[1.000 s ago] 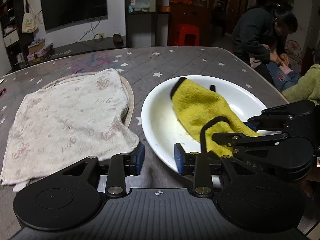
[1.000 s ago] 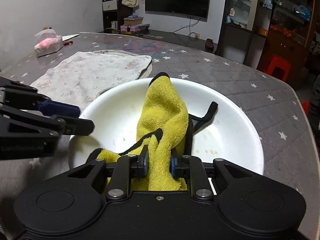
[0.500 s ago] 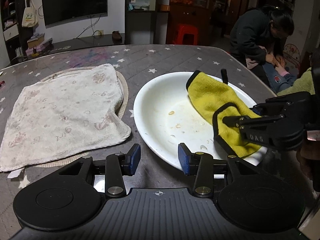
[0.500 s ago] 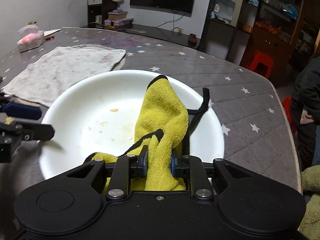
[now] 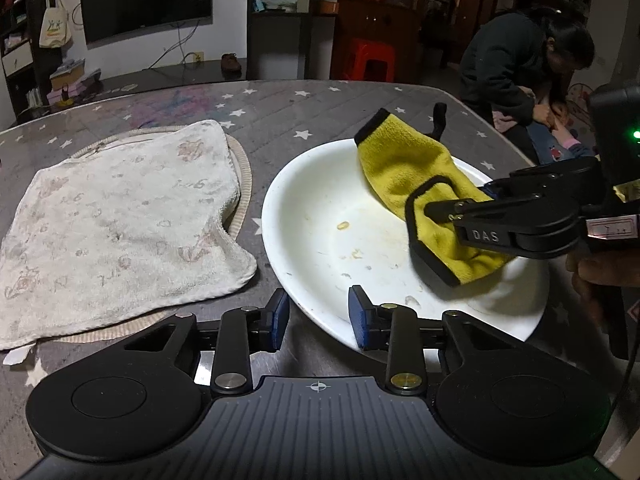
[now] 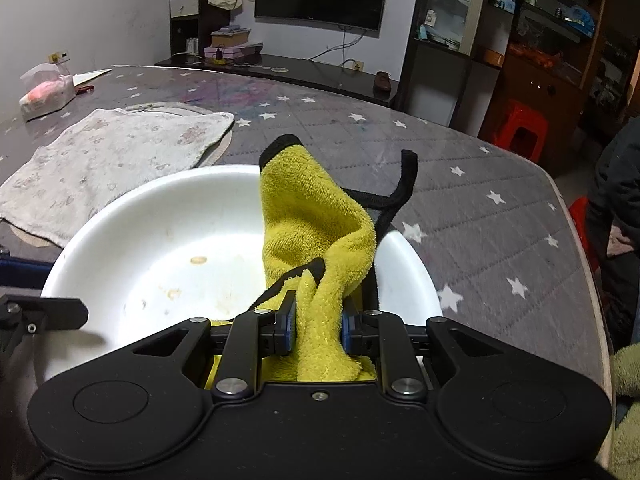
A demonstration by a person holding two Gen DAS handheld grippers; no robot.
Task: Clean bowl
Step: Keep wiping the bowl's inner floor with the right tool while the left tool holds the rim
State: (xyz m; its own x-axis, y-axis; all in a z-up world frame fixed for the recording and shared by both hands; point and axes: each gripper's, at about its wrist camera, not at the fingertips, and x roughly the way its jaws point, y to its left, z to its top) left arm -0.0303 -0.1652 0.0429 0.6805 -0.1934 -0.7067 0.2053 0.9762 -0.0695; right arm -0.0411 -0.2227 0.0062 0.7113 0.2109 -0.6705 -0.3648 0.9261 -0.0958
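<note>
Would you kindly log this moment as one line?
right gripper: shut on yellow cloth | left gripper: open | bowl: crumbs remain

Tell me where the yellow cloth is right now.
The yellow cloth is clamped in the right tongs, draped over the bowl's right side, in both views.

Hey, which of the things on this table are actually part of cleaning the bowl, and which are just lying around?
Part of the job:
white bowl
yellow cloth, clamped in the right gripper

Lying about:
patterned towel
round mat under it
plastic bag
</note>
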